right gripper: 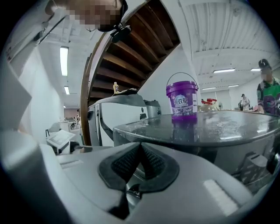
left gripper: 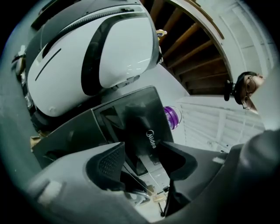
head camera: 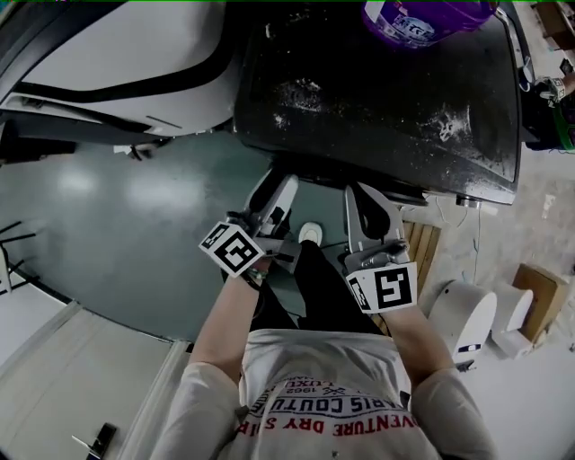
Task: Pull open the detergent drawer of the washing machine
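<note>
The washing machine (head camera: pixel 377 99) is dark, seen from above in the head view, its front edge facing me. In the left gripper view its dark front panel (left gripper: pixel 135 118) carries a Midea print; the detergent drawer's outline I cannot make out for sure. My left gripper (head camera: pixel 274 193) (left gripper: pixel 142 159) points level at that panel, rolled to one side, open, nothing between its pads and apart from the panel. My right gripper (head camera: pixel 368 202) (right gripper: pixel 140 159) hangs just below the machine's top edge (right gripper: pixel 197 129), shut with its pads together on nothing.
A purple bucket (head camera: pixel 422 18) (right gripper: pixel 182 97) stands on the machine's top. A big white appliance (head camera: pixel 117 63) (left gripper: pixel 96 48) stands to the left. A wooden stair (right gripper: pixel 131 48) rises behind. A white unit (head camera: pixel 467 314) and a cardboard box (head camera: pixel 539 287) lie at the right. A person (right gripper: pixel 267 87) stands beyond the machine.
</note>
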Motion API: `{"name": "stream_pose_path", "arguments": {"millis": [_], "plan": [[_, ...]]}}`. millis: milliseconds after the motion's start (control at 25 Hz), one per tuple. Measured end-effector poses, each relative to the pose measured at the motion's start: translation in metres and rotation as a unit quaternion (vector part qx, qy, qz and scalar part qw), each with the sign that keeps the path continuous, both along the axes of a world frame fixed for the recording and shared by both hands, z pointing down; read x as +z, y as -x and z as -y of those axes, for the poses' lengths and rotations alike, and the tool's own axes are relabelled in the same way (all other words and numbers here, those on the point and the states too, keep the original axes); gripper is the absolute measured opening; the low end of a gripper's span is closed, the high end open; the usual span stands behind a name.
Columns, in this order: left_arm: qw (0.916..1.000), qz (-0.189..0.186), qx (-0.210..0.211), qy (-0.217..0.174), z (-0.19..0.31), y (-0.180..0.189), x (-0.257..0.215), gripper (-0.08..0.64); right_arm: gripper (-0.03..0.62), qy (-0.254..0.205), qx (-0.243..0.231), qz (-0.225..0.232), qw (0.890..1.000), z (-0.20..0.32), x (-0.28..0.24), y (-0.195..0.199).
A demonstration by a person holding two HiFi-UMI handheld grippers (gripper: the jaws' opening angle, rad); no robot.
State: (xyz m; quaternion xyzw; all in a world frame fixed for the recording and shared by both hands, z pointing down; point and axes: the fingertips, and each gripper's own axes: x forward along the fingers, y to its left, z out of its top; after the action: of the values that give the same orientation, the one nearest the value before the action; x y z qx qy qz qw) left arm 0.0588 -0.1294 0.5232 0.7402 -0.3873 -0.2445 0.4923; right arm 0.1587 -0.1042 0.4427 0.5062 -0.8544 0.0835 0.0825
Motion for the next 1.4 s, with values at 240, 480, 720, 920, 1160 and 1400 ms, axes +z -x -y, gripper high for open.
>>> {"name": "stream_pose_path", "arguments": {"millis": [240,480,720,920,1160,1400], "plan": [[0.9983,-0.056,-0.001,-0.013,0.023,-0.002,0.012,0.264,0.000,0.003,0.010,0.001,1.000,-0.001,0.025,0.002],[0.9957,-0.059,0.023,-0.067,0.033,-0.009,0.000,0.286,0.000,-0.009,0.019,-0.002,1.000,0.000,0.034,0.004],[0.9872,-0.125,0.019,-0.097,0.038,-0.011,-0.010,0.304,0.000,-0.007,0.023,-0.016,1.000,-0.005,0.042,0.002],[0.9700,-0.219,-0.010,-0.105,0.038,-0.007,-0.013,0.278,0.000,0.000,0.027,-0.024,0.999,-0.012,0.048,-0.003],[0.9649,-0.236,0.002,-0.115,0.036,-0.007,-0.011,0.239,0.000,0.006,0.032,-0.030,0.999,-0.026,0.056,-0.006],[0.9666,-0.212,0.017,-0.143,0.023,-0.004,-0.009,0.199,0.000,0.003,0.037,-0.038,0.999,-0.034,0.058,-0.011]]}}
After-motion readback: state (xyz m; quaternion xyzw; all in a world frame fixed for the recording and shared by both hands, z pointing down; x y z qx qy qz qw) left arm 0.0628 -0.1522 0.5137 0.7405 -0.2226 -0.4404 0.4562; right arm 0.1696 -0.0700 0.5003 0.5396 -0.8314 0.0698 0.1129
